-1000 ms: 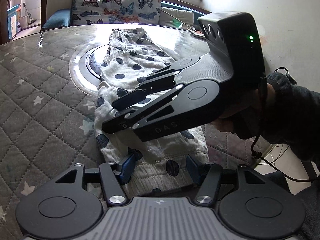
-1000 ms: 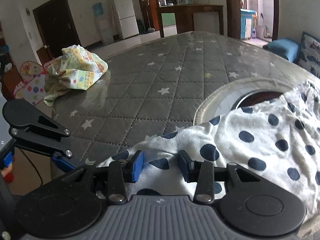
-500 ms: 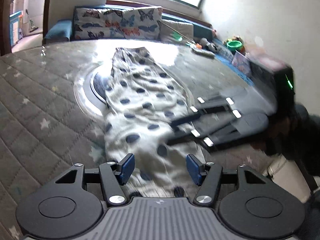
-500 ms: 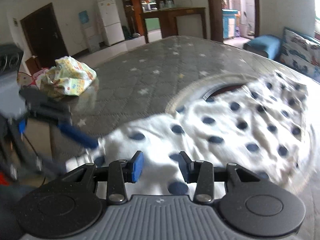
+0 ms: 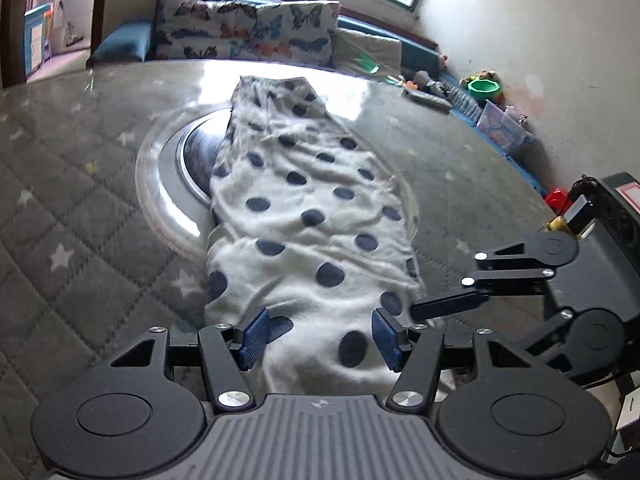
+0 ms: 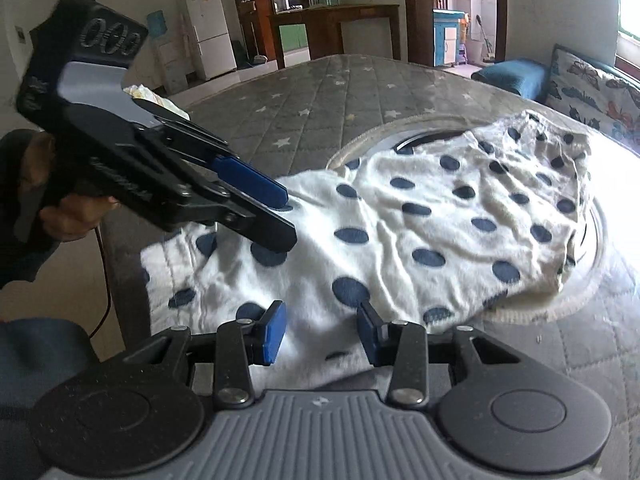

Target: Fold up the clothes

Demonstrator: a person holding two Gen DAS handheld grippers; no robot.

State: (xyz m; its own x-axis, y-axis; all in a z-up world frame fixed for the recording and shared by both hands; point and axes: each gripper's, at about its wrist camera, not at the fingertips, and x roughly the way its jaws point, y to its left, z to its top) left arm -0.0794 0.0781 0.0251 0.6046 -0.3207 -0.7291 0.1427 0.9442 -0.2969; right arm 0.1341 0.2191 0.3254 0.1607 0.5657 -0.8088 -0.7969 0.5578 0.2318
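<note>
Quilted table (image 5: 60, 208), spread dotted garment (image 5: 304, 220)

Left tool (image 5: 320, 338) gapes; right tool (image 6: 320, 330) seemingly agape too.

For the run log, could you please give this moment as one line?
stage: pre-grasp | left hand-held gripper: open, over hem | right hand-held gripper: open | polka-dot garment: flat on quilted table

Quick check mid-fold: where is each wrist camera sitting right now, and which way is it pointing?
Left wrist: on the left gripper, facing along the polka-dot garment toward the butterfly cushions; right gripper visible at right.
Right wrist: on the right gripper, looking across the garment toward the fridge; left gripper and hand visible.
Shared: garment, quilted table.
</note>
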